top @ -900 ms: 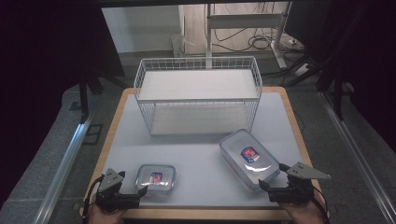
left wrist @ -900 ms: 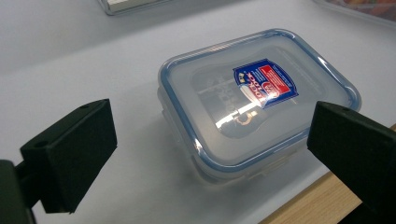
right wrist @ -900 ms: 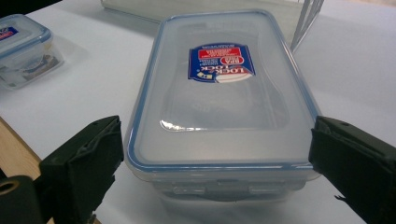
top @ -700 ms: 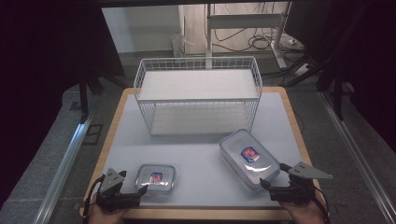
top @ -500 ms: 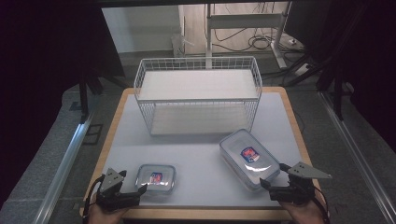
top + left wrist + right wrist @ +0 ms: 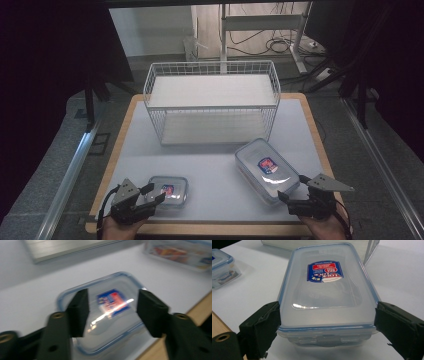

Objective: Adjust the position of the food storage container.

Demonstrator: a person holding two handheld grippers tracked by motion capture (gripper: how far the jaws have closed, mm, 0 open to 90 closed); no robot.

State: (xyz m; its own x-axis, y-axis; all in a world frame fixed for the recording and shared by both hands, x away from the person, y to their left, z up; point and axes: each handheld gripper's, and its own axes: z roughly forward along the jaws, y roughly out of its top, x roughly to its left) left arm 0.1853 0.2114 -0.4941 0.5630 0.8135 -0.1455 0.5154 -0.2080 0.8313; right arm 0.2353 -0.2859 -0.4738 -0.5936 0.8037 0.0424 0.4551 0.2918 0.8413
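A small clear lidded container [image 6: 169, 191] with a red and blue label lies near the table's front left. My left gripper [image 6: 156, 193] hovers at its near left edge. In the left gripper view, which is blurred, the jaws stand apart over the small container [image 6: 107, 312], so my left gripper [image 6: 113, 300] is open and grips nothing. A larger clear container [image 6: 267, 170] lies at the front right. My right gripper [image 6: 291, 186] stands wide at its near end. In the right gripper view the pads flank the large container [image 6: 327, 290] closely, with my right gripper [image 6: 327, 315] open.
A white wire basket [image 6: 212, 100] with a shelf stands at the back middle of the white table [image 6: 210, 165]. The table's wooden front edge [image 6: 215, 229] runs just ahead of both hands. Dark stands and cables lie beyond the table.
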